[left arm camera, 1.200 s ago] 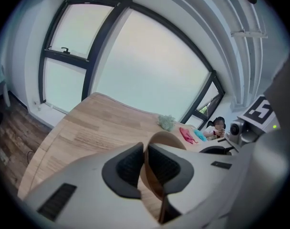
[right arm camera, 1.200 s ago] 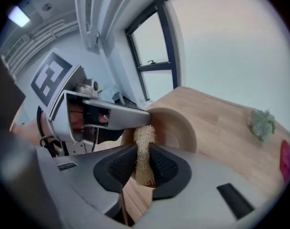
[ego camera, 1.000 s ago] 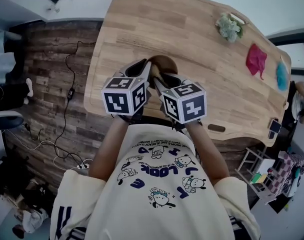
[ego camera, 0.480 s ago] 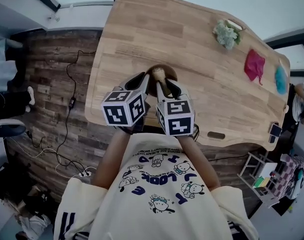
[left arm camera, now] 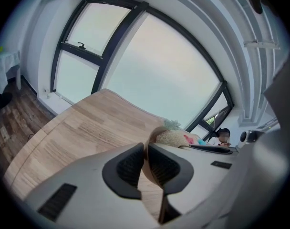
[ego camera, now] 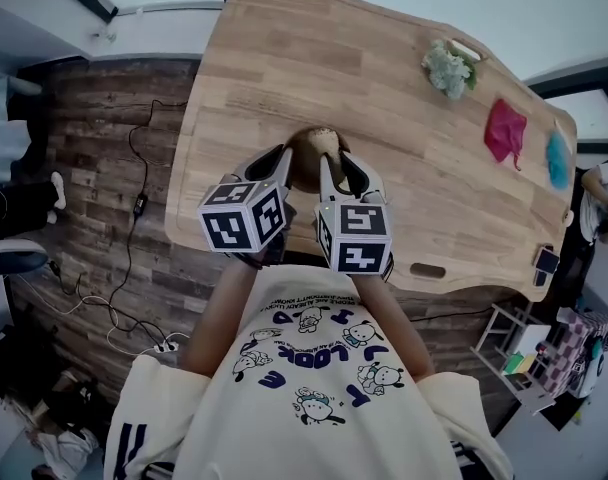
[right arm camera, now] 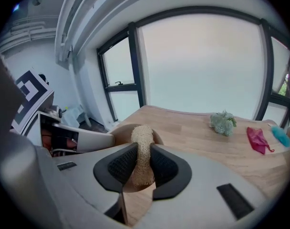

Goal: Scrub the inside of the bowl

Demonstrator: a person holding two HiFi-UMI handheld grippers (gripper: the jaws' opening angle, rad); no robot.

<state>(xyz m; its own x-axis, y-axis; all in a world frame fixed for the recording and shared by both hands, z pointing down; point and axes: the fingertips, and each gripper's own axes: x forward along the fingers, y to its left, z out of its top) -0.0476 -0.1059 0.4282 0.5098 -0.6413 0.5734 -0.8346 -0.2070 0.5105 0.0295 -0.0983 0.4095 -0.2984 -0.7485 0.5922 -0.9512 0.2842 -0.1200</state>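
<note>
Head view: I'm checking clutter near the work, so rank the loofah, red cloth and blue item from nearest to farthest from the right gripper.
1. Loofah, clamped in the right gripper.
2. Red cloth, out to the right.
3. Blue item, beyond it, farther right.

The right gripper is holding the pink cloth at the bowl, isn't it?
No. The right gripper grips a tan scrubber at the bowl; the pink cloth lies apart on the table. The right gripper view shows it.
</note>
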